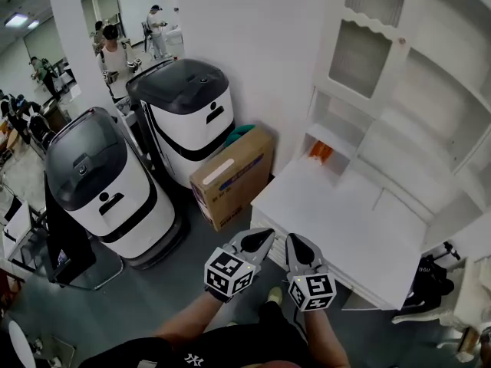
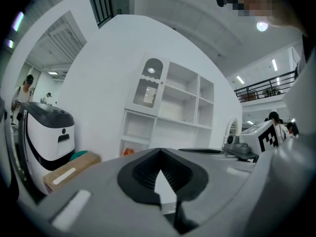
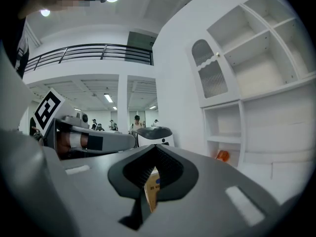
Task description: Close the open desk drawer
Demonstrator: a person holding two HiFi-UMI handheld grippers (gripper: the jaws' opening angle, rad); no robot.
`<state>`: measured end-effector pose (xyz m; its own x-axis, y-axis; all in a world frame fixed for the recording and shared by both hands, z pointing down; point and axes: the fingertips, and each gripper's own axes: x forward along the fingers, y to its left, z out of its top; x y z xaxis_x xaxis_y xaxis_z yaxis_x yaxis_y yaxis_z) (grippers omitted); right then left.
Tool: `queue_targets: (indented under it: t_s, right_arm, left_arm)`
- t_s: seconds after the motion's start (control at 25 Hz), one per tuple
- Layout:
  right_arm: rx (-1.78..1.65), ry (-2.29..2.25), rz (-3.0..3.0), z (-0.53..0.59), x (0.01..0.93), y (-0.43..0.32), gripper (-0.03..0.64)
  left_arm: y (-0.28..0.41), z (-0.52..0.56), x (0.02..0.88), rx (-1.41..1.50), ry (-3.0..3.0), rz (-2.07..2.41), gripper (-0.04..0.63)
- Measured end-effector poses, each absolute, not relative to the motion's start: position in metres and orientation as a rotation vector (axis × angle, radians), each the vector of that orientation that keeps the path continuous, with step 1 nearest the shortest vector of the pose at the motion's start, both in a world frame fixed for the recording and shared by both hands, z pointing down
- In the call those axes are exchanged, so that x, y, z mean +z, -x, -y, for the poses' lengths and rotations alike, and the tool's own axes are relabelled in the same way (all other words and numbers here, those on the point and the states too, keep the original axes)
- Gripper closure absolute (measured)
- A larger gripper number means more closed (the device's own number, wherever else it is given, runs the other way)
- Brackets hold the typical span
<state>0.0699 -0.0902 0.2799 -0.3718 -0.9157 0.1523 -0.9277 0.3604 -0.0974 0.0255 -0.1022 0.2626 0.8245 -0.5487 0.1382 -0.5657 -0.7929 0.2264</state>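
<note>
A white wooden desk with a tall open-shelved hutch (image 1: 399, 90) stands at the right of the head view, against a white wall. Its flat white worktop (image 1: 345, 228) is seen from steeply above. The drawer would lie under the worktop's front edge, and from this angle it cannot be made out, nor how far it stands open.

Just in front of that edge, the left gripper (image 1: 266, 235) and the right gripper (image 1: 294, 239) are held side by side, near each other, both pointing towards the desk. Each carries a cube with black-and-white square markers. In the left gripper view, the left gripper (image 2: 159, 151) has its jaws brought together at the tips with nothing between them. In the right gripper view, the right gripper (image 3: 155, 147) likewise has its jaws together and empty.

A small orange object (image 1: 321, 152) sits in the lowest hutch compartment at the left. A brown cardboard box (image 1: 234, 176) stands on the floor just beside the desk's left end. Left of it are two rounded white-and-black machines with dark lids, one nearer (image 1: 103, 182) and one further back (image 1: 188, 113). Several people (image 1: 115, 52) stand well apart in the background.
</note>
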Motion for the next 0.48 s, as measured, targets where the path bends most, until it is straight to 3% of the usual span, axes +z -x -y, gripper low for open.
queue_targets:
  t_s: [0.48]
  right_arm:
    - [0.203, -1.71, 2.546, 0.081, 0.268, -0.052, 0.597]
  left_arm:
    - [-0.014, 0.092, 0.257, 0.087, -2.785, 0.904, 0.595]
